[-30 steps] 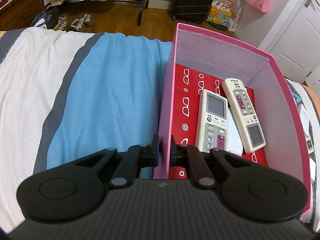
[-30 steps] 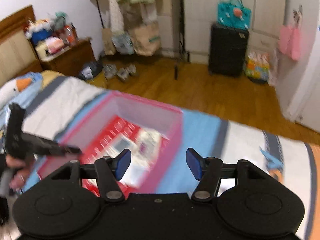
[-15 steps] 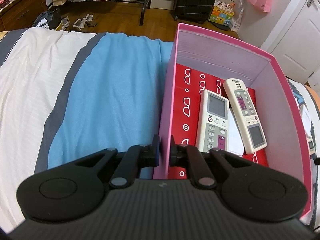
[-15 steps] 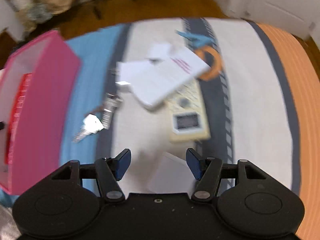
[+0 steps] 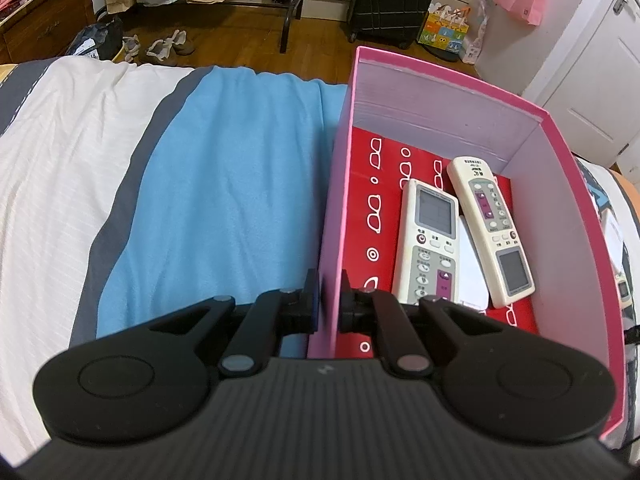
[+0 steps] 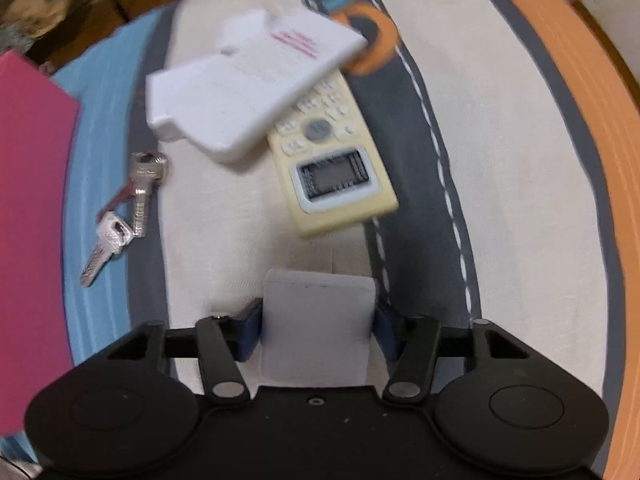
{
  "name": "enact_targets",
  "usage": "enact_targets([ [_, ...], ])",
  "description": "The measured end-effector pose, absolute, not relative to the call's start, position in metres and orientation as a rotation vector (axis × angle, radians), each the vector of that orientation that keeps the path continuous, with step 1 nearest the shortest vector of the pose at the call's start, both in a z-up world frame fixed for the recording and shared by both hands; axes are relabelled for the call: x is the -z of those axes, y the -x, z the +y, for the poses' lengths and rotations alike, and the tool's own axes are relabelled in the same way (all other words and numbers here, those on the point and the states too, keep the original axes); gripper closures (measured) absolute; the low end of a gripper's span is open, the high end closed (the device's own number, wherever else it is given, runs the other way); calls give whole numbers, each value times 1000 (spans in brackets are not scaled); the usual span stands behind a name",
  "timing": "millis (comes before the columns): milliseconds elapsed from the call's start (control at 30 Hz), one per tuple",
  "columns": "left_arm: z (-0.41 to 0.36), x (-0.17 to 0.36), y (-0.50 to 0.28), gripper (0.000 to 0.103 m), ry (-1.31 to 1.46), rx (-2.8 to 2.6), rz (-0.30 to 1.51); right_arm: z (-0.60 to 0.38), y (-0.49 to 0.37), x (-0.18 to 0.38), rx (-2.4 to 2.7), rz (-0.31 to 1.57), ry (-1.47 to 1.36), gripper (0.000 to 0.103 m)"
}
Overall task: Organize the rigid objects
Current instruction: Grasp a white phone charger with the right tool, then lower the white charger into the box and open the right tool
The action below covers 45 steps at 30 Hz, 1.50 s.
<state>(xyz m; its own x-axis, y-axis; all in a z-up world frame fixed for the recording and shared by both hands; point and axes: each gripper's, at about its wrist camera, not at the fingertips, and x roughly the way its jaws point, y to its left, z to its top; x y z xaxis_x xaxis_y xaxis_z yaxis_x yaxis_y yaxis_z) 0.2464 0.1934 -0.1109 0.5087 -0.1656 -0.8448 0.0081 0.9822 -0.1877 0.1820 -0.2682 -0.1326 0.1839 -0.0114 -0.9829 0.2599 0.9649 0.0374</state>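
The left gripper (image 5: 329, 300) is clamped on the near left wall of the pink box (image 5: 558, 184), which holds two remotes (image 5: 430, 242) on the bed (image 5: 224, 184). The right gripper (image 6: 318, 328) reaches low over the bedding, its fingers spread around a white card (image 6: 318, 328); contact is unclear through blur. Keys (image 6: 120, 216) lie left, a yellowed remote (image 6: 332, 164) ahead.

Support: bed (image 5: 224, 184), striped cover.
Left part: pink box (image 5: 334, 216).
Beside it: keys (image 6: 120, 216), yellowed remote (image 6: 332, 160), white case (image 6: 248, 84), small white box (image 6: 318, 320).
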Motion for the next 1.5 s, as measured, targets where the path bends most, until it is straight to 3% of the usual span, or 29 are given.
enact_targets([
  [500,190,111,-244,97,147,98,1023,-191,-147,13,-243,960,-265,42],
  [733,192,111,-243,97,161,102,1023,-104,-154,9,-480,976,-201,42],
  [1133,194,112,-244,97,169,115,1022,-36,-177,68,-431,1102,69,42],
  [1500,194,111,-247,96,177,114,1027,-79,-170,0,-506,866,3,37],
])
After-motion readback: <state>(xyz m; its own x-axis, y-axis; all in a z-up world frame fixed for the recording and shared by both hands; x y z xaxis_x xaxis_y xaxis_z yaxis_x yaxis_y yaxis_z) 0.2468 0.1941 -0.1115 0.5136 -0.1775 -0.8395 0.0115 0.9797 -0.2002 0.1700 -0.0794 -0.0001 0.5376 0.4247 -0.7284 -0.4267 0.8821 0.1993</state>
